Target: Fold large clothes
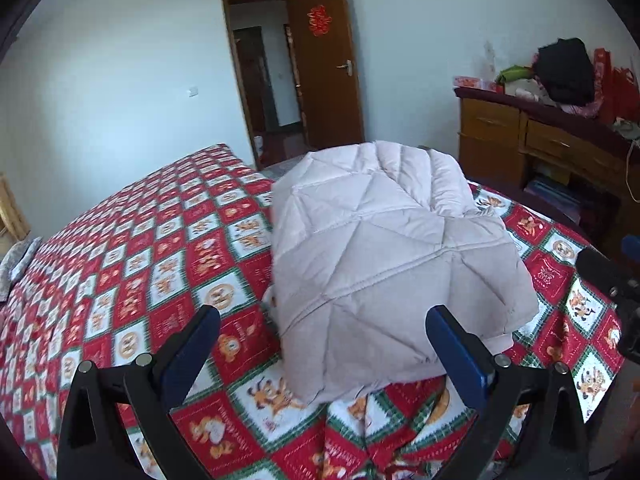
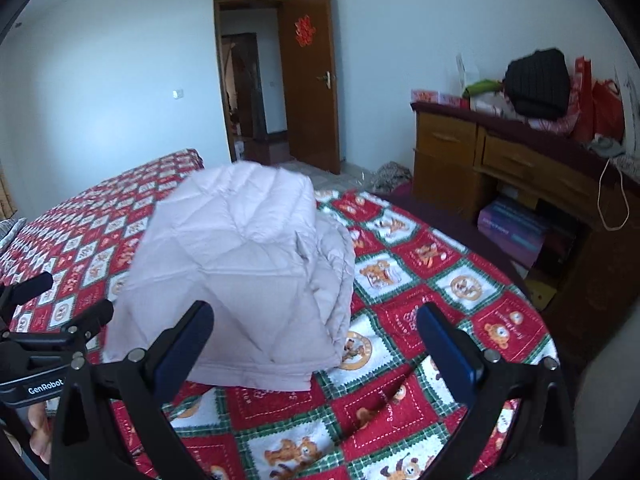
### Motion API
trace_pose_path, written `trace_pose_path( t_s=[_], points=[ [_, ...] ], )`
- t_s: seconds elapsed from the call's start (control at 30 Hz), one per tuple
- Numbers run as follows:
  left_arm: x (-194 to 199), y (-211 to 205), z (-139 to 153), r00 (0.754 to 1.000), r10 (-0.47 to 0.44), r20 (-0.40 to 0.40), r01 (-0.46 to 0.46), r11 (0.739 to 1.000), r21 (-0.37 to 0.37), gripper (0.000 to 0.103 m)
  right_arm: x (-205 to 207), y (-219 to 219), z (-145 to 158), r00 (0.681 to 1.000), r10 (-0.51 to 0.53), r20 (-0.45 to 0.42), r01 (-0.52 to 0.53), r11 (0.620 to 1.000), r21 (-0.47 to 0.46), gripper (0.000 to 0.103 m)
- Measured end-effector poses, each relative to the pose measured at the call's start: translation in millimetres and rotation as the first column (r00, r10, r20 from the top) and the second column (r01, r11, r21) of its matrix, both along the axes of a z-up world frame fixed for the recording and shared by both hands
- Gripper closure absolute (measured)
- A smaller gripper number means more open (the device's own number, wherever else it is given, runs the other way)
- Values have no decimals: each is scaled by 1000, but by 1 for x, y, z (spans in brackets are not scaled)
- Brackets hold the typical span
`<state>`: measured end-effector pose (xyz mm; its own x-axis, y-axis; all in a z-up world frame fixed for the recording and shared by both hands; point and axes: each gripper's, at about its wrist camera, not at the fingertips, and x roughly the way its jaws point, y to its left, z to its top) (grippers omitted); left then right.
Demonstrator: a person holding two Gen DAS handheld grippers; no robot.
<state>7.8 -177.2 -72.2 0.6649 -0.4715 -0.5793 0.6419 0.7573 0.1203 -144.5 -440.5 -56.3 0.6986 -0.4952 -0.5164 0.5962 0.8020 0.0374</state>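
Jacket (image 1: pixel 380 260) lies folded on bed (image 1: pixel 140 264); wooden desk (image 2: pixel 500 168) stands at two o'clock. Left tool (image 1: pixel 324 344) and right tool (image 2: pixel 316 340) are wide, empty.

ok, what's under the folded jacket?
The jacket lies on the red checked bedspread, which shows all around it. Whatever sits directly beneath the jacket is covered.

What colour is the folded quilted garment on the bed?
Pale pinkish-beige quilted garment; clearest in the left wrist view.

Both wrist cams near, angled down; share jacket (image 1: pixel 384 248).
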Motion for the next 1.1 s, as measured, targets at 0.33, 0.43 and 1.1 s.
trace_pose_path(
  t_s=[0.33,0.43,1.1],
  points=[
    [-26,39,47,997,37,62,-30,994,-110,1,-18,34,48,990,50,134,-35,993,-114,0],
    [-34,48,60,996,51,79,-39,989,-144,1,-25,44,59,984,65,168,-37,985,-167,0],
    [-45,68,77,989,98,114,-74,977,-202,1,-32,61,64,969,101,227,-60,981,-182,0]
  ],
)
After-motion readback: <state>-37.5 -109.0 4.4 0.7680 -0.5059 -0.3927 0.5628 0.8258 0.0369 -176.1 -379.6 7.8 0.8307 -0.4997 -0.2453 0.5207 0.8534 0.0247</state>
